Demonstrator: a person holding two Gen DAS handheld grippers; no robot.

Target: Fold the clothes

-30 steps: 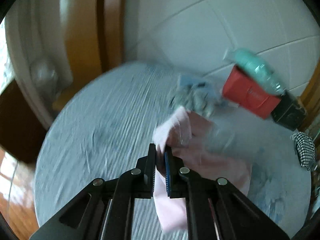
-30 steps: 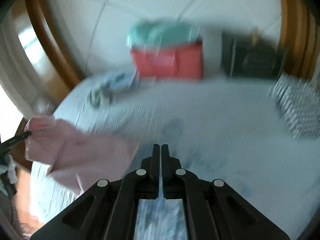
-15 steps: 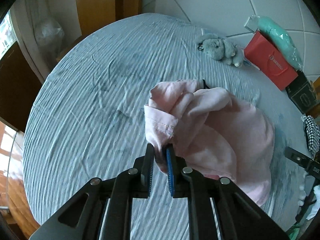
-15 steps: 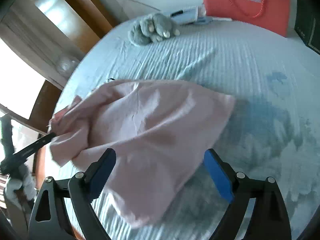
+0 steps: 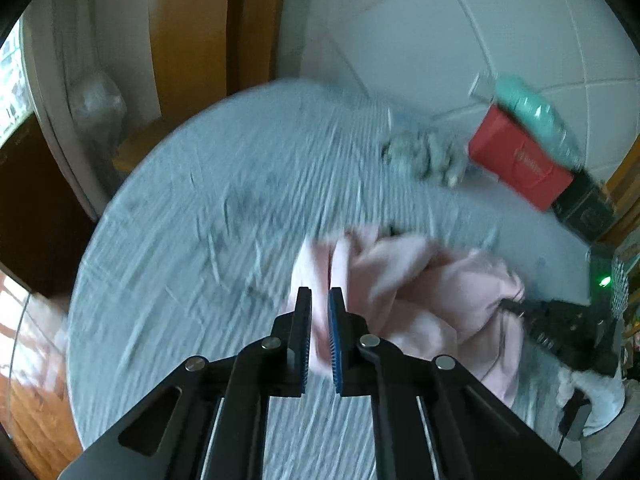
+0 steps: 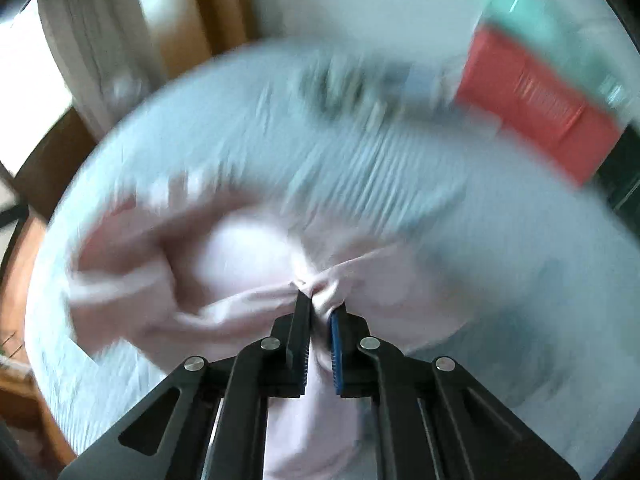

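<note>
A pink garment (image 5: pixel 416 280) lies bunched on the blue-grey bedsheet (image 5: pixel 208 216). My left gripper (image 5: pixel 319 300) is shut on one edge of it, cloth showing between the pads. In the right wrist view the same pink garment (image 6: pixel 224 272) spreads to the left, and my right gripper (image 6: pixel 320 308) is shut on a gathered fold of it. The right gripper (image 5: pixel 516 308) also shows at the right of the left wrist view, pinching the cloth. Both views are motion-blurred.
A grey plush toy (image 5: pixel 424 156) lies near the headboard. A red bag (image 5: pixel 520 160) with a teal packet (image 5: pixel 536 116) on it and a black box (image 5: pixel 584 208) stand at the back right. Wooden door frame (image 5: pixel 192 32) at left; bed edge falls to wooden floor (image 5: pixel 32 400).
The right gripper, open half a second ago, has closed on a fold of the pink garment. The left gripper still holds its edge; both cameras have swung upward.
</note>
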